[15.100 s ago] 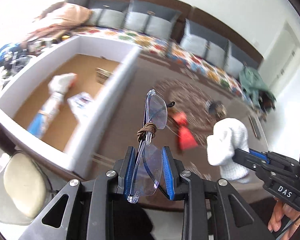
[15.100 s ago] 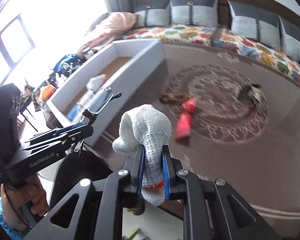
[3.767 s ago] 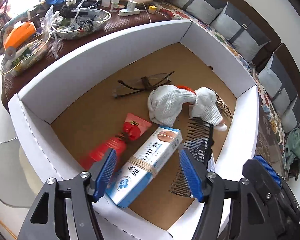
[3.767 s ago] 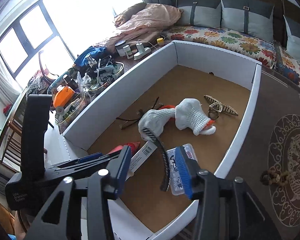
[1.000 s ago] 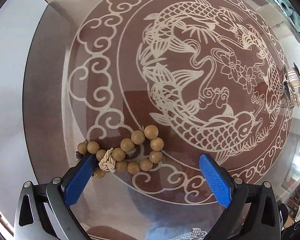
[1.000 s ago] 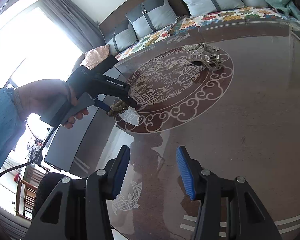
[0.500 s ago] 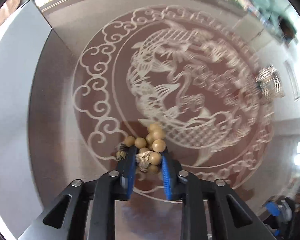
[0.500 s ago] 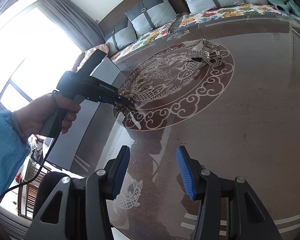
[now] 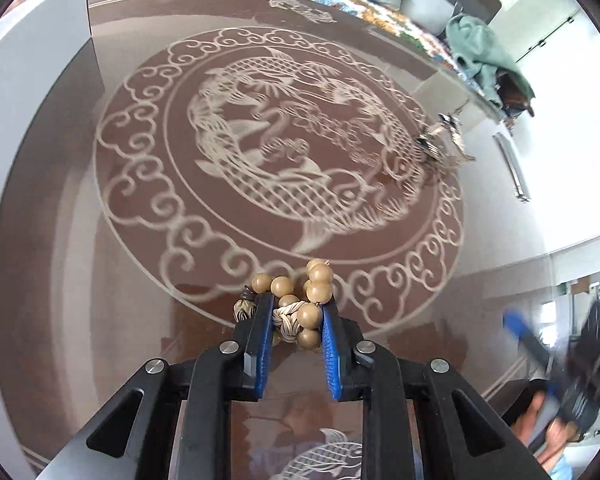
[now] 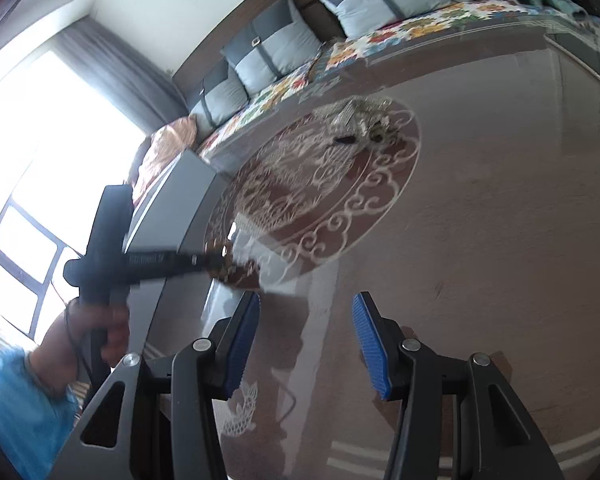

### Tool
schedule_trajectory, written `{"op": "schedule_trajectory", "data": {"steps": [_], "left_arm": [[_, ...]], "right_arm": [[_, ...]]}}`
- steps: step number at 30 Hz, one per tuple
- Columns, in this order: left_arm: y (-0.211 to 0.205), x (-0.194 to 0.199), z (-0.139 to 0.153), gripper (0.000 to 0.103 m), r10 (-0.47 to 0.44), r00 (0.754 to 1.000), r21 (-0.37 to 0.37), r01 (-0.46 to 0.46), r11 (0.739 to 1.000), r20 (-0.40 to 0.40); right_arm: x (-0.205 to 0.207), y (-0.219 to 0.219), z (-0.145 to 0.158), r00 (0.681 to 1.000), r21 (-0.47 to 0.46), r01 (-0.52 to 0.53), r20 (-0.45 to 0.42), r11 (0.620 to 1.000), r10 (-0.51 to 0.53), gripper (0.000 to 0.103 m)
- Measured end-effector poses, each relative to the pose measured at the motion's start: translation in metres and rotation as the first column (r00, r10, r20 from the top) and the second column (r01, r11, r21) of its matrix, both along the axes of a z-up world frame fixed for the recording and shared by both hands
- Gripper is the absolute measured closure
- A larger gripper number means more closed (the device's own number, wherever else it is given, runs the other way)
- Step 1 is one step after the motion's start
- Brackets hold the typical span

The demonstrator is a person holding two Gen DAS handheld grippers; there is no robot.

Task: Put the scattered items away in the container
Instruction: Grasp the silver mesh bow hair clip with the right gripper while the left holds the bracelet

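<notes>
The left hand-held gripper (image 9: pixel 294 322) is pinched on the string of round tan wooden beads with a knotted cord (image 9: pixel 300 300), carried above the glossy brown surface with its pale fish medallion (image 9: pixel 148 216). The right hand-held gripper (image 10: pixel 306 320) is spread and empty. Judged remaining: beads into the white cardboard container (image 9: pixel 32 40), and the metallic hair clip (image 9: pixel 440 142) still lying at the medallion's far edge.

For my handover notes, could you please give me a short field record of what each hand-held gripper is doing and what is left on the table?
left hand-held gripper: shut on the bead bracelet, its jaws having just closed
right hand-held gripper: open, nothing between the pads
left out: metallic hair clip at the far edge of the table's fish medallion
container: white box, only its corner in view at the table's far left
</notes>
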State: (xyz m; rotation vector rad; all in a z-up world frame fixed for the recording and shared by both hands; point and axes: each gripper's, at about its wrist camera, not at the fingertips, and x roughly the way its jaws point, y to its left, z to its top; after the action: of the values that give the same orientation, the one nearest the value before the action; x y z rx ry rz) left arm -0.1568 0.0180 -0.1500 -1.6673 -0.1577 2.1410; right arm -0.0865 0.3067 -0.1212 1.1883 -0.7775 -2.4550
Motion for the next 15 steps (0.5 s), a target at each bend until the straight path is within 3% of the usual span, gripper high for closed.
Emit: {"op": "schedule_trajectory", "data": {"steps": [4, 7, 12, 15], "left_arm": [[0.015, -0.028, 0.002, 0.081, 0.008, 1.000, 0.032, -0.008, 0.999, 0.000], [0.012, -0.033, 0.005, 0.081, 0.012, 1.000, 0.049, -0.012, 0.999, -0.009], [0.017, -0.043, 0.002, 0.081, 0.012, 1.000, 0.074, -0.011, 0.997, -0.013], [0.017, -0.045, 0.001, 0.081, 0.007, 1.000, 0.088, -0.005, 0.996, -0.015]], "right_arm": [[-0.066, 0.022, 0.007, 0.999, -0.049, 0.040, 0.026, 0.998, -0.038, 0.052], [-0.130, 0.047, 0.007, 0.985, -0.175, 0.089, 0.161, 0.981, -0.061, 0.045], [-0.209, 0.068, -0.008, 0.880, -0.206, 0.179, 0.470, 0.962, -0.063, 0.044], [-0.236, 0.062, -0.009, 0.841, -0.124, 0.180, 0.534, 0.976, -0.087, 0.044]]}}
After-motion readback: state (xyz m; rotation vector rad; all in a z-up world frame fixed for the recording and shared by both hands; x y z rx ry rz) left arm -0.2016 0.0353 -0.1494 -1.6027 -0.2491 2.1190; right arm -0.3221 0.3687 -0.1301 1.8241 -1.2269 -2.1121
